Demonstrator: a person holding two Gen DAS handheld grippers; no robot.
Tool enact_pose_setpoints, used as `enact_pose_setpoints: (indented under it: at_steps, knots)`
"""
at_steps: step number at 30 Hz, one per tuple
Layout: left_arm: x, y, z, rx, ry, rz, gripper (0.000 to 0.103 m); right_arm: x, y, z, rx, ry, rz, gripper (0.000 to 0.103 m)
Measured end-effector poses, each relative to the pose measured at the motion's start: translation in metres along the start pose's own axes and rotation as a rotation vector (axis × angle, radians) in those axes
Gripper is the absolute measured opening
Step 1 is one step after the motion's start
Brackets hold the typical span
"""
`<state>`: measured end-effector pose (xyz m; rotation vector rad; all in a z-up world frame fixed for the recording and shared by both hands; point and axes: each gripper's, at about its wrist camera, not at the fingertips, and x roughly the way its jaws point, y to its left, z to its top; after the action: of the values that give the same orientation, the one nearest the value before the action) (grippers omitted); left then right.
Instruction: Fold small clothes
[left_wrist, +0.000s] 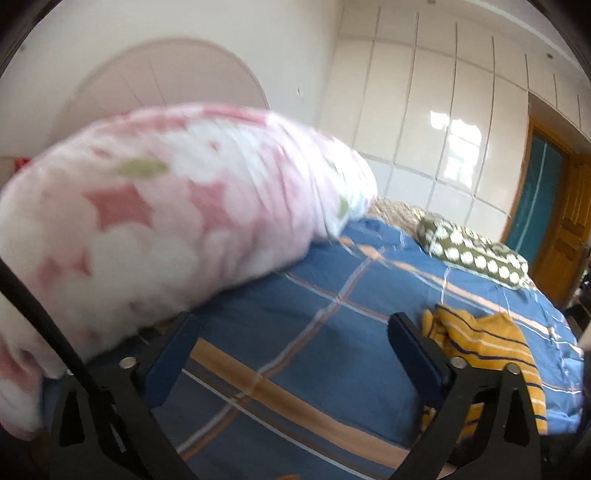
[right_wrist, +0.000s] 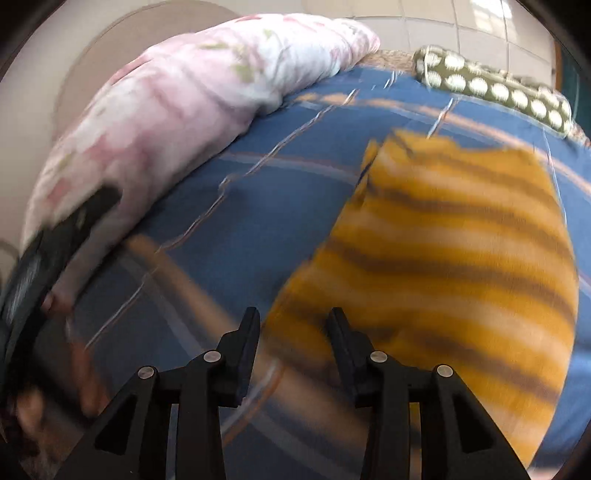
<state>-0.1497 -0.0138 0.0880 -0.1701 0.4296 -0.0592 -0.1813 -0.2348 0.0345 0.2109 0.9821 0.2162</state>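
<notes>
A small yellow garment with dark and white stripes (left_wrist: 487, 347) lies on the blue checked bed sheet (left_wrist: 314, 295), to the right of my left gripper (left_wrist: 291, 325). That gripper is open wide and empty above the sheet. In the right wrist view the same garment (right_wrist: 461, 251) fills the right half, blurred. My right gripper (right_wrist: 291, 317) is open, with the garment's near left edge between and just beyond its fingertips. The left gripper's body (right_wrist: 44, 251) shows blurred at the far left.
A rolled pink floral quilt (left_wrist: 166, 206) lies along the left of the bed. A green cushion with white dots (left_wrist: 476, 251) sits at the far end. White tiled wall (left_wrist: 443, 110) and a wooden door (left_wrist: 565, 229) stand beyond.
</notes>
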Motion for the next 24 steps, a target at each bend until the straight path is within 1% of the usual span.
enact_pose_setpoints:
  at_steps: [2,3,4,6,7,9,10,12,15,17,18,19,20,21,22,24]
  knots:
    - [-0.016,0.000,-0.001,0.023,-0.059,0.032,0.103,-0.016,0.002,-0.029,0.003,0.035,0.018,0.043]
    - [-0.023,-0.001,-0.002,0.034,-0.077,0.038,0.103,-0.022,0.001,-0.040,0.004,0.035,0.003,0.043]
    - [-0.032,-0.002,-0.004,0.051,-0.090,0.029,0.103,-0.031,0.000,-0.052,0.002,0.030,-0.017,0.043]
    - [-0.049,-0.006,-0.006,0.070,-0.089,-0.009,0.103,-0.054,-0.007,-0.076,-0.003,0.011,-0.077,0.043]
    - [-0.060,-0.008,-0.008,0.076,-0.096,-0.028,0.103,-0.066,-0.013,-0.084,0.007,-0.004,-0.101,0.043]
    - [-0.087,-0.017,-0.012,0.091,-0.109,-0.041,0.103,-0.092,-0.026,-0.100,0.052,-0.042,-0.128,0.044]
    - [-0.103,-0.023,-0.014,0.113,-0.113,-0.047,0.103,-0.101,-0.032,-0.107,0.073,-0.061,-0.137,0.044]
    - [-0.135,-0.039,-0.019,0.177,-0.128,-0.067,0.103,-0.125,-0.045,-0.120,0.122,-0.118,-0.162,0.049]
    - [-0.183,-0.066,-0.025,0.259,-0.144,-0.145,0.103,-0.149,-0.059,-0.129,0.174,-0.187,-0.185,0.050]
    - [-0.203,-0.080,-0.026,0.276,-0.127,-0.165,0.103,-0.162,-0.064,-0.136,0.196,-0.220,-0.199,0.050]
    - [-0.211,-0.088,-0.025,0.280,-0.106,-0.183,0.103,-0.170,-0.066,-0.139,0.204,-0.242,-0.205,0.050]
    - [-0.219,-0.096,-0.024,0.286,-0.066,-0.215,0.103,-0.178,-0.066,-0.143,0.210,-0.266,-0.217,0.050]
    - [-0.222,-0.102,-0.024,0.294,-0.039,-0.235,0.103,-0.183,-0.068,-0.144,0.211,-0.277,-0.227,0.053]
    - [-0.225,-0.111,-0.025,0.314,-0.005,-0.238,0.103,-0.190,-0.068,-0.146,0.212,-0.296,-0.249,0.057]
    - [-0.228,-0.119,-0.028,0.339,0.020,-0.226,0.103,-0.196,-0.070,-0.148,0.213,-0.308,-0.262,0.058]
    - [-0.232,-0.131,-0.034,0.381,0.044,-0.213,0.103,-0.206,-0.072,-0.158,0.214,-0.325,-0.293,0.060]
